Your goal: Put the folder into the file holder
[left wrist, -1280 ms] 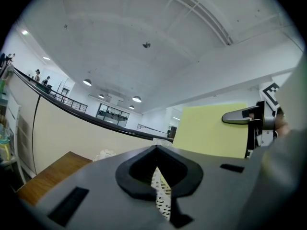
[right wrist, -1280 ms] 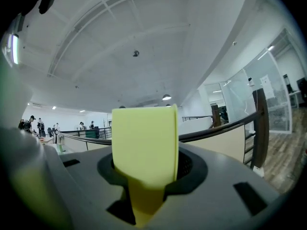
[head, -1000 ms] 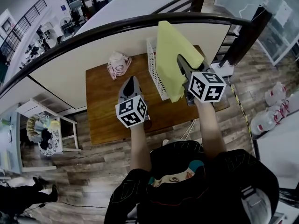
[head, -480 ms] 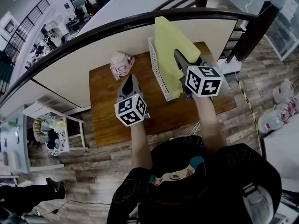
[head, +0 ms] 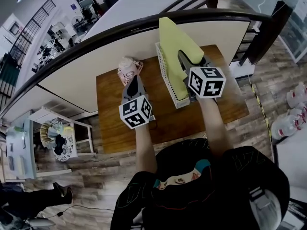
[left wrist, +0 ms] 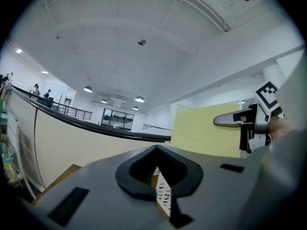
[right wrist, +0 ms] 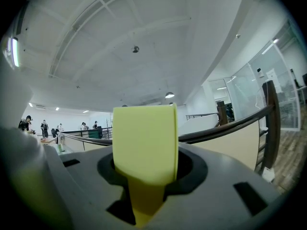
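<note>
**Folder going into the file holder.** The right gripper (head: 182, 57) is gripping the yellow folder (head: 173, 42) by its near edge, with the jaws clamped flat on both faces. The folder is standing upright. It is rising well above the jaws and appears to be reaching down below them into the white perforated file holder (head: 168, 83) on the wooden table (head: 112, 123). How deep its lower edge is sitting cannot be told, since the folder itself is hiding the slot.

The left gripper (head: 135, 82) is hovering to the left of the holder, its jaws closed on nothing. A pink-and-white crumpled object (head: 128, 66) is lying just ahead of the tips.

Judged stage: insertion is under way and release is not yet done.

- **Descent:** the folder should probably be travelling straight down with its faces parallel to the holder's long walls, so that no bottom corner is catching on a wall or the rim.
- **Release:** the right jaws should be opening only once the lower edge is resting on the holder's floor.
- **Risk:** the light holder may be sliding or tipping, and the idle left jaws could be steadying its near wall.
</note>
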The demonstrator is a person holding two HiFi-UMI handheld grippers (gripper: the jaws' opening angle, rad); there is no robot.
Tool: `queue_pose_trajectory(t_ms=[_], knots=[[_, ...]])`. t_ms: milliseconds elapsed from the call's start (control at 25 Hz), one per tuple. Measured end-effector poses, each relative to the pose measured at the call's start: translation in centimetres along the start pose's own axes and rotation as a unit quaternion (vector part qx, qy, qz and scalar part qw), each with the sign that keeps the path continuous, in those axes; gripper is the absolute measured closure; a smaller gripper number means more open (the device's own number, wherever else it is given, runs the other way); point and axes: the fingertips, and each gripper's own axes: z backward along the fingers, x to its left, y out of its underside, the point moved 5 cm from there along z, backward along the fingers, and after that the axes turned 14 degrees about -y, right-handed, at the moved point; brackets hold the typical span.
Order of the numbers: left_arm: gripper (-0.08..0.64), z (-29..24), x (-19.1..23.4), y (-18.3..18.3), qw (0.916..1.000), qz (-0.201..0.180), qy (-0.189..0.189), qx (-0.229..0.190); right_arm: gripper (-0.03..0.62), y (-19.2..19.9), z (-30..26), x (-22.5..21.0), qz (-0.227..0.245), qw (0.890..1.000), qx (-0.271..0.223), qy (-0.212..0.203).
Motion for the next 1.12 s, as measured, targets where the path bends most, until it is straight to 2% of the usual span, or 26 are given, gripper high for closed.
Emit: queue_pose_trajectory(t_ms=[360, 640, 960, 1120], knots=[[0.559, -1.0, -0.2, 0.9, 0.9998, -0.006, 0.003, 0.018, 0.426, 1.7, -1.0, -0.6, 0.007, 1.0, 0.011, 0.004], [0.559, -0.8, 0.2, 3.5, 0.9986, -0.002, 0.001, 0.052, 0.426, 4.7, -0.8, -0.6, 0.006, 1.0, 0.027, 0.009], [0.559, -0.1, 1.2, 7.2, 0.995, 0.009, -0.009, 0.099, 0.417, 10.4, -1.3, -0.5, -0.001, 0.995, 0.098, 0.02], [0.559, 0.4, 2.2, 9.4, 0.9921, 0.019, -0.022, 0.122, 0.411, 11.6, -1.4, -0.2, 0.007, 0.996, 0.087, 0.019]])
